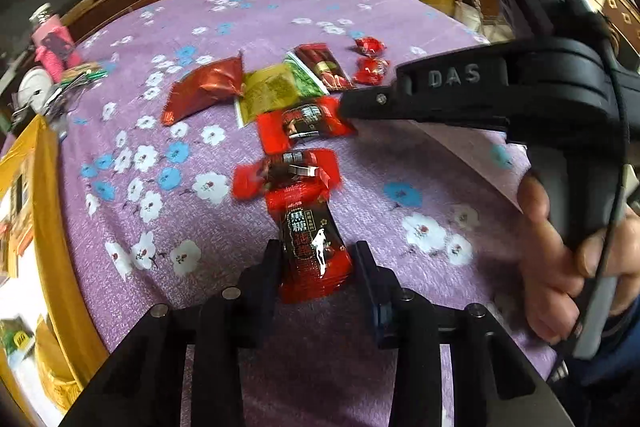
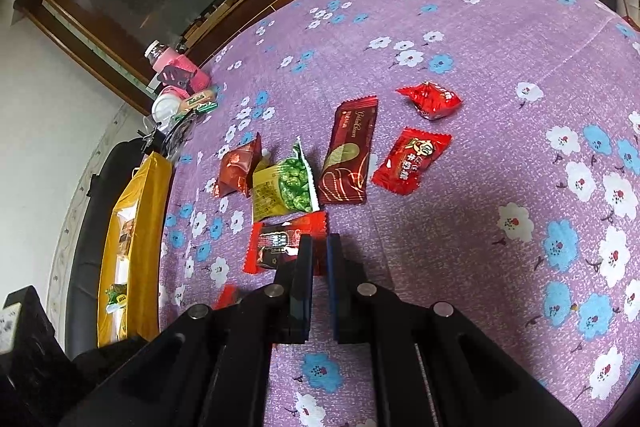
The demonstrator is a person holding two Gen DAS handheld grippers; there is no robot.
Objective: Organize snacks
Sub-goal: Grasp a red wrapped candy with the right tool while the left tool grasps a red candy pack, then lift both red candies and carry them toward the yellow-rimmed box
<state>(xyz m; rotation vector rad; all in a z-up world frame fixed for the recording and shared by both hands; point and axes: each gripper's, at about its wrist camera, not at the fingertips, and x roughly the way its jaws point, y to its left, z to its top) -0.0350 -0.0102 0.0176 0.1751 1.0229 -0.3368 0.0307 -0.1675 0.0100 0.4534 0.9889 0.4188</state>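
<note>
My left gripper (image 1: 318,259) is shut on a red-and-black snack packet (image 1: 308,239), which lies lengthwise between its fingers on the purple flowered cloth (image 1: 400,167). Two more packets of the same kind lie just beyond it, one close (image 1: 286,173) and one farther (image 1: 304,125). My right gripper (image 2: 320,255) is shut, and its tips (image 1: 344,107) rest at the right end of the farther packet (image 2: 280,243). Whether they nip the wrapper's edge I cannot tell.
Farther back lie a green pea packet (image 2: 286,187), a dark red pouch (image 2: 238,167), a maroon bar (image 2: 350,155) and two red candies (image 2: 430,99) (image 2: 412,161). A yellow box (image 2: 136,207) stands along the table's left edge, with a pink bottle (image 2: 176,71) and clutter behind it. A hand (image 1: 560,259) holds the right gripper.
</note>
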